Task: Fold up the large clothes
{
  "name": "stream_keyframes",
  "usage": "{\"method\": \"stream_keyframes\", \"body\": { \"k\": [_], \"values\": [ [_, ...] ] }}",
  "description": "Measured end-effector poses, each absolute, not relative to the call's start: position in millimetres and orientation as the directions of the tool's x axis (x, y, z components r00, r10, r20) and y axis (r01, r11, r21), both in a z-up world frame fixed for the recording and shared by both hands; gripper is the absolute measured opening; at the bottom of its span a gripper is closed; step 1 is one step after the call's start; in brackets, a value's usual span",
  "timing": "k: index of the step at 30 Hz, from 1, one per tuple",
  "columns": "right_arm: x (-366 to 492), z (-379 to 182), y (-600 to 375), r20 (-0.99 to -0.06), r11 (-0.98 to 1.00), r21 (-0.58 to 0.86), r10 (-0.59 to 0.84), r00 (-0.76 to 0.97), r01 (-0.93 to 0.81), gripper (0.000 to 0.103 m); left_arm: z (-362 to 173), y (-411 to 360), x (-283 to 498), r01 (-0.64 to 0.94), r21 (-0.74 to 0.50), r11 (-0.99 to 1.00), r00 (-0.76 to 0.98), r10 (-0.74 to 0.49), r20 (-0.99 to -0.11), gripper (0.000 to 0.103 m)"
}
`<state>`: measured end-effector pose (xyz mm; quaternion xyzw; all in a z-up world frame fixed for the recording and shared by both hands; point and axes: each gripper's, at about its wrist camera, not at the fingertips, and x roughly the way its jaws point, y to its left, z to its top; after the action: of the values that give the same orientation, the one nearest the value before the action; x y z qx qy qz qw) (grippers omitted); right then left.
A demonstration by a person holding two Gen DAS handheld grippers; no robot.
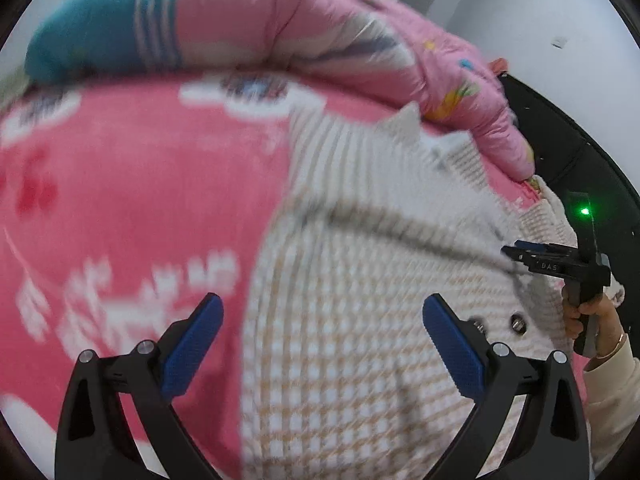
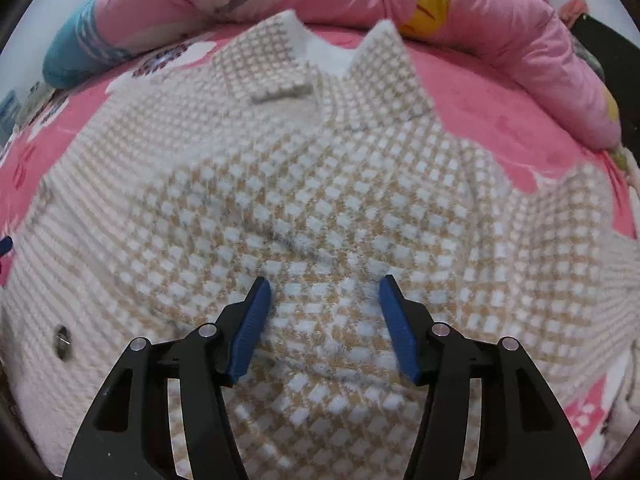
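- Blue-padded fingers (image 2: 394, 320) of the right gripper (image 2: 325, 312) stand apart, holding nothing, over the cream-and-tan checked knit cardigan (image 2: 320, 184), which fills the space between and beyond them.
- Left gripper (image 1: 322, 336) is likewise spread wide and empty; the cardigan's edge lies between its fingers, with the pink floral blanket (image 1: 132, 184) off its left finger.
- Beyond both fingertips, the collar points toward a rolled pink quilt (image 2: 500, 24).
- Folding looks barely begun: the cardigan lies spread and rumpled, with no clear fold visible.
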<state>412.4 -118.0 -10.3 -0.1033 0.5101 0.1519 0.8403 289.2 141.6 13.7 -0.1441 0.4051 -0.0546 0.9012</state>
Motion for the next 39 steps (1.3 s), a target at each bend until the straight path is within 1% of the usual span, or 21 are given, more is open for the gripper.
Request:
{"method": "stream_keyframes", "body": {
  "k": [4, 5, 6, 8, 9, 11, 14, 15, 16, 18, 19, 21, 24, 26, 27, 29, 31, 33, 35, 36, 39],
  "values": [
    [420.1, 11.1, -119.0, -0.839, 0.936, 0.029, 0.214, 0.500, -0.351, 0.061, 47.3, 131.5, 339.1, 0.016, -0.245, 0.969, 0.715, -0.183, -0.675, 0.098],
    [424.3, 5.8, -117.3, -0.837, 0.938, 0.047, 0.225, 0.499, -0.344, 0.062, 46.4, 127.6, 362.1, 0.036, -0.260, 0.965, 0.703, -0.210, -0.680, 0.098],
    [434.4, -3.9, -110.9, -0.844, 0.941, 0.056, 0.223, 0.487, -0.334, 0.062, 41.7, 123.9, 381.2, 0.041, -0.272, 0.961, 0.683, -0.226, -0.695, 0.098],
    [446.3, -37.3, -105.6, -0.889, 0.952, 0.021, 0.158, 0.431, -0.306, 0.063, 28.3, 116.6, 416.8, 0.015, -0.250, 0.968, 0.654, -0.199, -0.730, 0.098],
    [442.1, -40.4, -104.7, -0.878, 0.951, 0.013, 0.159, 0.451, -0.310, 0.064, 17.0, 112.5, 436.0, 0.007, -0.233, 0.972, 0.641, -0.183, -0.746, 0.098],
    [440.4, -36.5, -103.4, -0.877, 0.950, -0.005, 0.146, 0.457, -0.312, 0.065, -5.9, 110.0, 462.7, -0.001, -0.237, 0.971, 0.594, -0.190, -0.782, 0.098],
    [435.8, -18.3, -105.9, -0.880, 0.956, 0.022, 0.157, 0.448, -0.292, 0.065, -36.3, 119.4, 485.2, -0.050, -0.249, 0.967, 0.537, -0.184, -0.823, 0.098],
    [436.9, -12.9, -108.3, -0.872, 0.956, 0.029, 0.166, 0.461, -0.290, 0.065, -45.0, 126.5, 488.8, -0.074, -0.269, 0.960, 0.526, -0.191, -0.829, 0.098],
    [440.2, -8.5, -112.1, -0.860, 0.959, 0.028, 0.167, 0.482, -0.282, 0.067, -53.7, 136.1, 490.9, -0.094, -0.327, 0.940, 0.521, -0.234, -0.821, 0.098],
    [438.9, -22.2, -121.7, -0.881, 0.967, 0.026, 0.142, 0.451, -0.254, 0.069, -55.2, 142.7, 487.5, -0.095, -0.372, 0.923, 0.552, -0.262, -0.792, 0.098],
    [443.5, -33.2, -118.5, -0.886, 0.967, 0.030, 0.143, 0.441, -0.254, 0.069, -55.0, 142.3, 486.0, -0.086, -0.367, 0.926, 0.557, -0.261, -0.788, 0.098],
    [440.6, -33.5, -117.4, -0.874, 0.964, 0.016, 0.142, 0.464, -0.264, 0.070, -53.9, 139.4, 484.6, -0.070, -0.344, 0.936, 0.556, -0.249, -0.793, 0.098],
    [433.0, -7.9, -119.4, -0.871, 0.975, 0.035, 0.136, 0.472, -0.218, 0.070, -33.4, 136.9, 473.6, -0.063, -0.311, 0.948, 0.594, -0.214, -0.775, 0.098],
    [423.3, 7.9, -116.7, -0.842, 0.972, 0.035, 0.154, 0.517, -0.233, 0.071, -10.9, 132.3, 459.1, -0.026, -0.275, 0.961, 0.666, -0.189, -0.722, 0.098],
    [418.5, 14.5, -113.7, -0.829, 0.969, 0.022, 0.155, 0.537, -0.245, 0.071, 6.0, 127.6, 448.8, 0.018, -0.259, 0.966, 0.711, -0.194, -0.676, 0.098],
    [414.9, 15.9, -112.2, -0.827, 0.966, 0.009, 0.152, 0.541, -0.258, 0.072, 20.5, 117.9, 444.0, 0.075, -0.246, 0.966, 0.734, -0.221, -0.642, 0.098],
    [418.8, 0.9, -109.4, -0.854, 0.968, 0.029, 0.153, 0.498, -0.248, 0.072, 24.0, 103.7, 454.6, 0.133, -0.257, 0.957, 0.708, -0.273, -0.651, 0.098],
    [428.1, -22.5, -108.6, -0.884, 0.974, 0.046, 0.142, 0.446, -0.220, 0.075, 4.0, 96.5, 475.5, 0.122, -0.297, 0.947, 0.625, -0.306, -0.719, 0.098],
    [427.8, -25.6, -107.6, -0.877, 0.976, 0.033, 0.132, 0.461, -0.217, 0.077, -29.5, 97.7, 494.6, 0.054, -0.321, 0.945, 0.523, -0.301, -0.798, 0.098],
    [428.8, -23.3, -106.5, -0.882, 0.977, 0.033, 0.128, 0.454, -0.210, 0.077, -40.6, 101.5, 497.3, 0.033, -0.318, 0.947, 0.520, -0.288, -0.804, 0.098],
    [422.0, -0.5, -112.0, -0.877, 0.978, 0.091, 0.168, 0.450, -0.188, 0.077, -26.1, 106.9, 488.6, 0.031, -0.332, 0.943, 0.569, -0.290, -0.770, 0.098]
  ]
}}
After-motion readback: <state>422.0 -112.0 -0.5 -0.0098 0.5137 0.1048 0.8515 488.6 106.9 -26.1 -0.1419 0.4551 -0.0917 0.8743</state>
